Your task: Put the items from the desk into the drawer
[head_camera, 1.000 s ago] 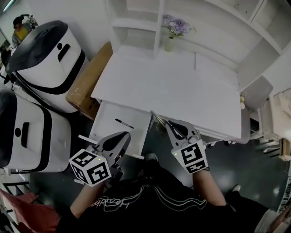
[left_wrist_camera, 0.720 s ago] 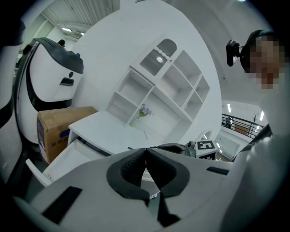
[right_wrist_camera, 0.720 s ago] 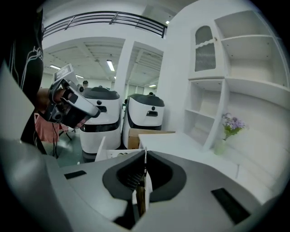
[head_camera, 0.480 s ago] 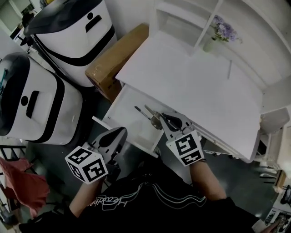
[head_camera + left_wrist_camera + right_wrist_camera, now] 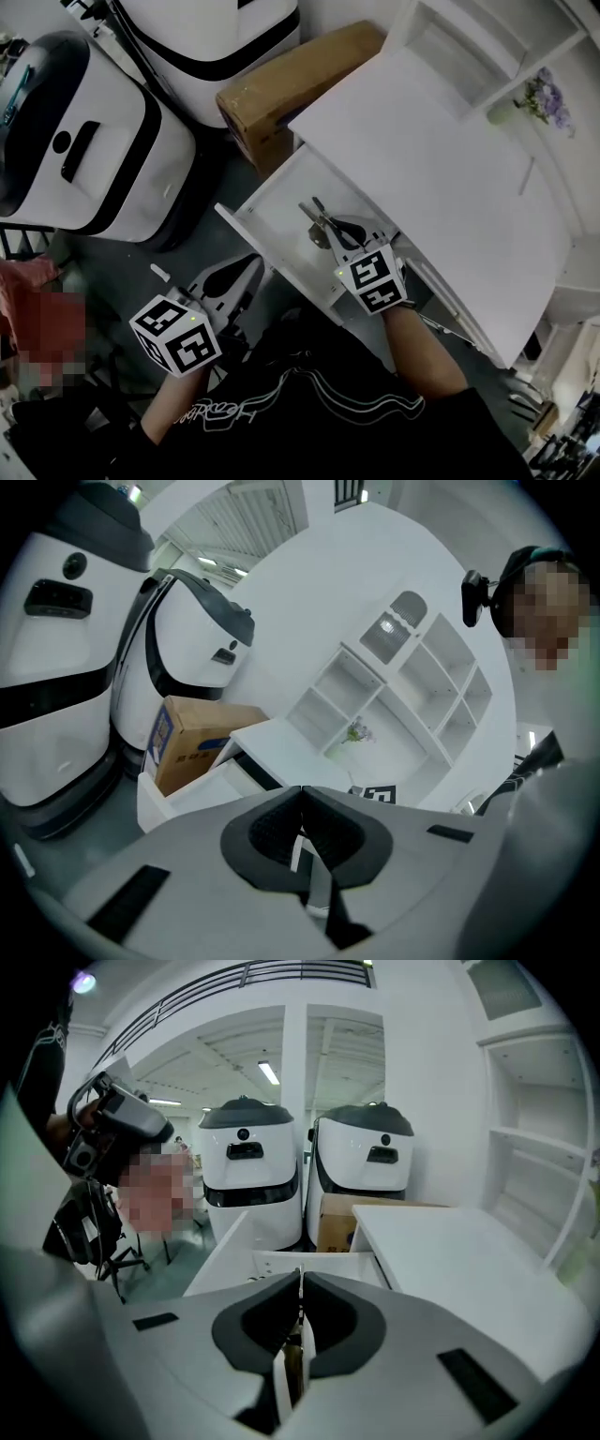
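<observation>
The white drawer (image 5: 270, 211) stands pulled out from the left end of the white desk (image 5: 450, 187). My right gripper (image 5: 323, 223) hangs over the drawer's inside, pointing down into it. Its jaws are shut on a thin, dark pen-like item (image 5: 310, 208) that sticks out past the tips. In the right gripper view a brownish sliver (image 5: 292, 1363) shows between the closed jaws (image 5: 300, 1274), with the drawer (image 5: 281, 1262) just ahead. My left gripper (image 5: 251, 265) is shut and empty, low in front of the drawer's front corner. In its own view the tips (image 5: 302, 791) meet.
A brown cardboard box (image 5: 291, 75) lies on the floor beside the desk's left end. Two large white machines (image 5: 84, 159) stand to the left. A vase of flowers (image 5: 539, 98) sits by the shelf unit at the desk's back. Dark floor lies below the drawer.
The right gripper has gone from the desk's front edge leftward and down over the open drawer, carrying the thin item. The left gripper has shifted a little in front of the drawer.
</observation>
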`<state>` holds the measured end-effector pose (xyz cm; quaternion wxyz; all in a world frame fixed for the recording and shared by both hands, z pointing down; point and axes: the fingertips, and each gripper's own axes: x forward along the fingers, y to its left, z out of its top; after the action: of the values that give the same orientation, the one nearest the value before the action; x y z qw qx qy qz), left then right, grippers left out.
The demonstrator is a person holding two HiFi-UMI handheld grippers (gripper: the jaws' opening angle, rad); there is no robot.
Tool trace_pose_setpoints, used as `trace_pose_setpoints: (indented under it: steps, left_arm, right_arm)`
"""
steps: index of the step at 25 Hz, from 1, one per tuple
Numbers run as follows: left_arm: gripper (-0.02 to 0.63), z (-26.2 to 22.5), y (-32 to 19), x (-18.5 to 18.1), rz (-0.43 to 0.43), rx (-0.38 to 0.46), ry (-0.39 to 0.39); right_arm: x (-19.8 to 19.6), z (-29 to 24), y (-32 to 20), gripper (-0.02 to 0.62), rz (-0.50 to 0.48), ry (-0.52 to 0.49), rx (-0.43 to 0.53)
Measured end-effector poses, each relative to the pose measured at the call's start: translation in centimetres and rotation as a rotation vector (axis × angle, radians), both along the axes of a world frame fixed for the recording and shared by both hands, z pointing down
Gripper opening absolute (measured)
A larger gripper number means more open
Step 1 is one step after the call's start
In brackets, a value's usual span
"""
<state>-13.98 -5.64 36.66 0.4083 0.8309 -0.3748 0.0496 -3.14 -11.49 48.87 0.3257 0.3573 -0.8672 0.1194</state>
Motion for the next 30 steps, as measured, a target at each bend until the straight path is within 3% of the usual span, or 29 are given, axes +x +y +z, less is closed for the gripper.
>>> trace_pose_setpoints:
  steps: [11, 15, 22, 30]
  left_arm:
    - [0.02, 3.9, -0.3, -4.5, -0.166, -0.074, -0.013]
    - [0.02, 4.6, -0.2, -5.4, -0.208, -0.093, -0.017]
    - [0.02, 5.9, -0.6, -6.3, -0.243, -0.115, -0.014]
    - [0.02, 6.8, -1.3, -6.5, -0.239, -0.13, -0.021]
  right_arm:
    - [-4.9, 11.1, -2.7, 0.046, -0.207, 0.133, -0.046]
    - [-5.6, 13.8, -2.8, 0.046, -0.226, 0.159, -0.055]
    - [-6.6, 16.5, -2.6, 0.048, -0.285, 0.183, -0.029]
    - [-7.4, 18.4, -1.0, 0.051, -0.368, 0.162, -0.091]
